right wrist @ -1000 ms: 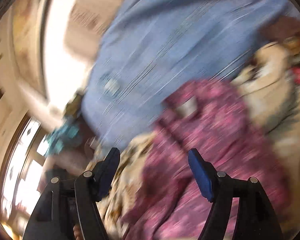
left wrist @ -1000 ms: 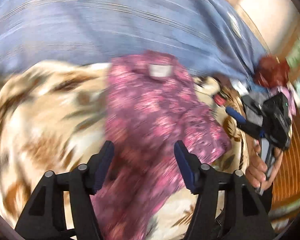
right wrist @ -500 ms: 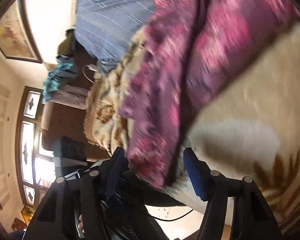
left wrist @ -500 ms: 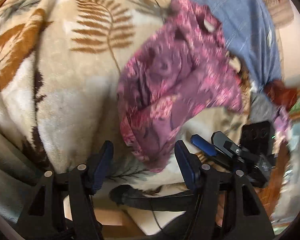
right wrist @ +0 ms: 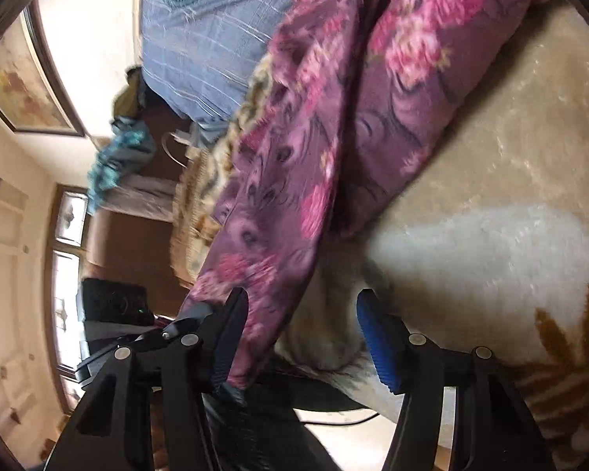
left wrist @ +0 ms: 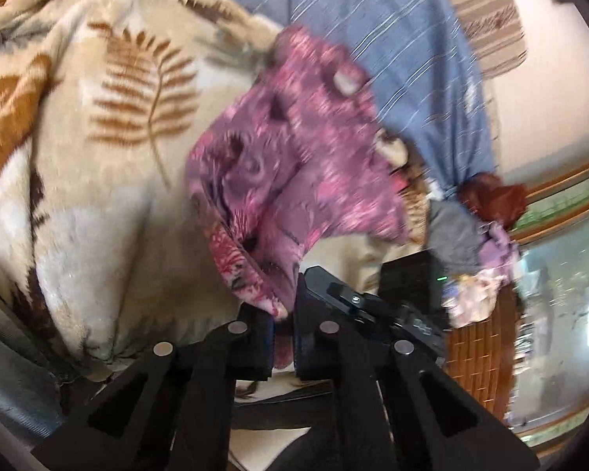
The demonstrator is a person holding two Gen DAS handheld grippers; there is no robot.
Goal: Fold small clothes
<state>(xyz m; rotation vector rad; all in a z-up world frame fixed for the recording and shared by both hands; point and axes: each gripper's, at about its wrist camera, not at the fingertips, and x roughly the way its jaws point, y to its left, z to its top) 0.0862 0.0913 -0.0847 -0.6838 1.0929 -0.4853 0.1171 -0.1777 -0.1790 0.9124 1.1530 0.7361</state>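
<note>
A purple garment with pink flowers [left wrist: 294, 165] lies crumpled on a cream leaf-patterned blanket [left wrist: 98, 157]. My left gripper [left wrist: 282, 325] is shut on the garment's near lower edge, with cloth pinched between the jaws. My right gripper [right wrist: 302, 337] is open at the blanket's near edge. The garment [right wrist: 333, 117] hangs down between its jaws, next to the left finger. The right gripper's body also shows in the left wrist view [left wrist: 373, 302], just right of the pinched cloth.
A blue striped cover [left wrist: 392, 39] lies beyond the garment. A pile of clothes [left wrist: 487, 212] sits on a woven brown stand [left wrist: 479, 357] at the right. The right wrist view shows a door, a window and a framed picture [right wrist: 23, 82] at the left.
My left gripper has closed on the garment's lower edge; it was open half a second ago. The right gripper has moved close beside it at the same edge, still open.
</note>
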